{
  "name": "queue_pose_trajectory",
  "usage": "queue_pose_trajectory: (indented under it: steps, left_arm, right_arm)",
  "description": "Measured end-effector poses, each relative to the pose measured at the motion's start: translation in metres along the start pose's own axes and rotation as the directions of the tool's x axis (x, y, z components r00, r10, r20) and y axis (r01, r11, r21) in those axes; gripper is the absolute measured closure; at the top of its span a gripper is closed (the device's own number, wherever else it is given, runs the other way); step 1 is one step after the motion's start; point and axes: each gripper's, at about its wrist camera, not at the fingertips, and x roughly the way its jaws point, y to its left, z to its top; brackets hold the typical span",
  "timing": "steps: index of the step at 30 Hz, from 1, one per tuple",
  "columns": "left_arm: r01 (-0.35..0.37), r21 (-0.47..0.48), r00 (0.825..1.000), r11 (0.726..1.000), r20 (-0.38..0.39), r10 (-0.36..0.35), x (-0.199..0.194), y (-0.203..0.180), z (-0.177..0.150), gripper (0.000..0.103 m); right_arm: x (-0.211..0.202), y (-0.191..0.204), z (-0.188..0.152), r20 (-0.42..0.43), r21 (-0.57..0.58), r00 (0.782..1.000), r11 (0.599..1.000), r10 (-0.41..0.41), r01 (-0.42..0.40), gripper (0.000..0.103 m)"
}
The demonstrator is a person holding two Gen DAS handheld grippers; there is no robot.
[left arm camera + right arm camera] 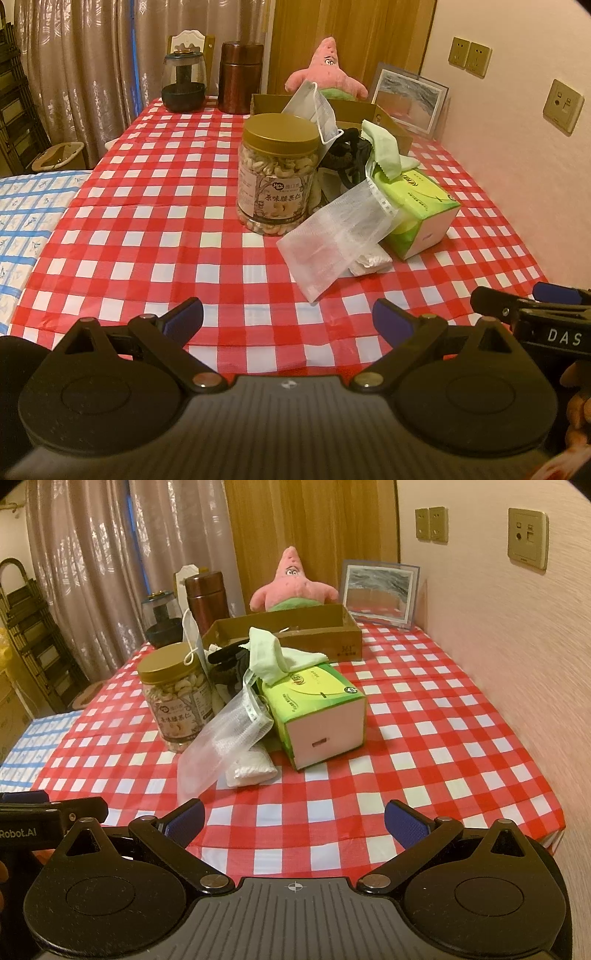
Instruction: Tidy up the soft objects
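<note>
A pile of soft things sits mid-table: a white mesh pouch (334,236) (225,731), a pale green cloth (384,147) (275,653) draped on a green tissue box (419,210) (317,709), black straps (349,155) (231,661), and a face mask (314,107) (192,631). A pink star plush (327,68) (291,583) sits behind a brown cardboard box (384,118) (291,631). My left gripper (288,319) is open and empty near the table's front edge. My right gripper (293,821) is open and empty beside it, also showing in the left wrist view (532,299).
A cashew jar (279,173) (177,694) stands left of the pile. A copper canister (240,75) (205,594) and a glass grinder (184,81) (160,616) stand at the back left, a framed picture (408,98) (380,592) leans on the right wall. A blue-checked surface (29,221) adjoins on the left.
</note>
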Motion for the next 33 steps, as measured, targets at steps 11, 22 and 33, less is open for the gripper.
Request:
queue_pose_trajectory:
  steps: [11, 22, 33]
  left_arm:
    - [0.008, -0.003, 1.0, 1.0, -0.002, -0.008, -0.0002, -0.0008, 0.0007, 0.007]
    - [0.009, -0.003, 1.0, 1.0, -0.002, -0.009, 0.0, -0.0011, 0.0002, 0.008]
    - [0.011, -0.005, 1.0, 1.0, -0.002, -0.011, 0.0004, -0.0007, -0.0004, 0.008]
  right_arm:
    - [0.0001, -0.0006, -0.0004, 0.0, -0.001, 1.0, 1.0, -0.001, 0.001, 0.0]
    - [0.0009, -0.0024, -0.0012, -0.002, 0.002, 1.0, 1.0, -0.002, 0.002, 0.0]
    - [0.0014, -0.0021, -0.001, -0.003, 0.002, 1.0, 1.0, -0.002, 0.002, 0.0]
